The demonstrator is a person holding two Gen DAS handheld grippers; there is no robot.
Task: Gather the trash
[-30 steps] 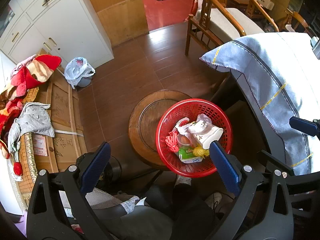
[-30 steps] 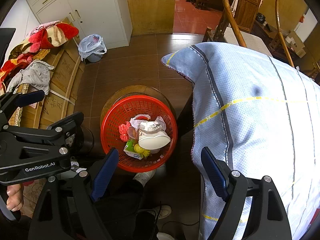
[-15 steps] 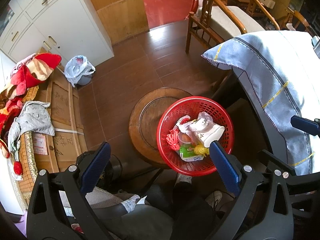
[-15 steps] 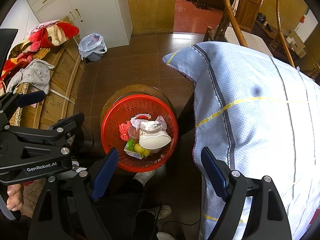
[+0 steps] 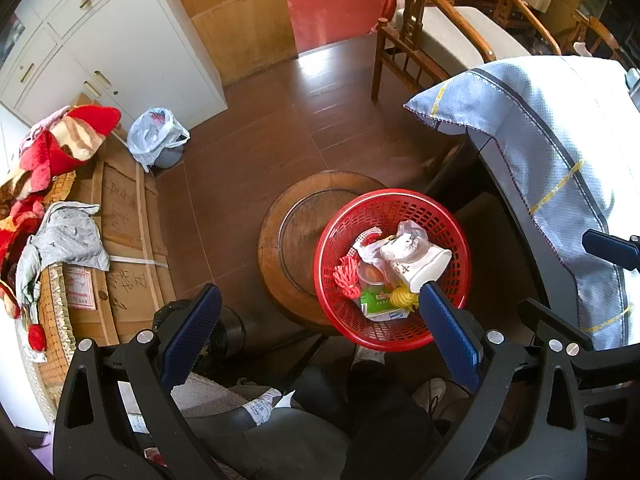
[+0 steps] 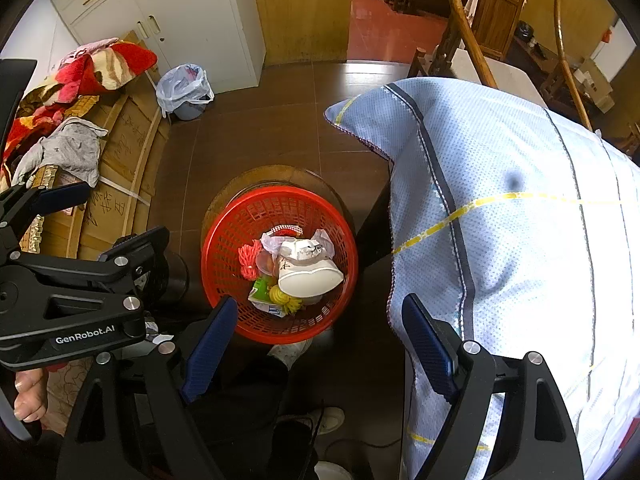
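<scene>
A red mesh basket [image 5: 448,216] [image 6: 236,224] stands on a round wooden stool [image 5: 292,232] [image 6: 228,188]. It holds trash: a white paper cup [image 5: 420,264] [image 6: 310,274], a crumpled plastic bag, red netting [image 5: 347,276], a green carton [image 5: 374,302] and a yellow bundle. My left gripper [image 5: 320,312] is open and empty, held high above the basket. My right gripper [image 6: 320,320] is open and empty, above the basket's near rim. The left gripper's body [image 6: 72,292] shows at the left of the right wrist view.
A table with a light blue cloth [image 5: 560,128] [image 6: 500,208] stands at the right. Cardboard boards [image 5: 120,216], a red blanket [image 5: 60,140] and grey cloth [image 5: 68,236] lie left. A lined waste bin [image 5: 158,140] [image 6: 184,88] stands by white cabinets [image 5: 108,44]. A wooden chair [image 5: 432,40] stands behind. My legs are below.
Both views have shifted only slightly; the basket has drifted a little up in the left wrist view. Both grippers stay open and empty.
</scene>
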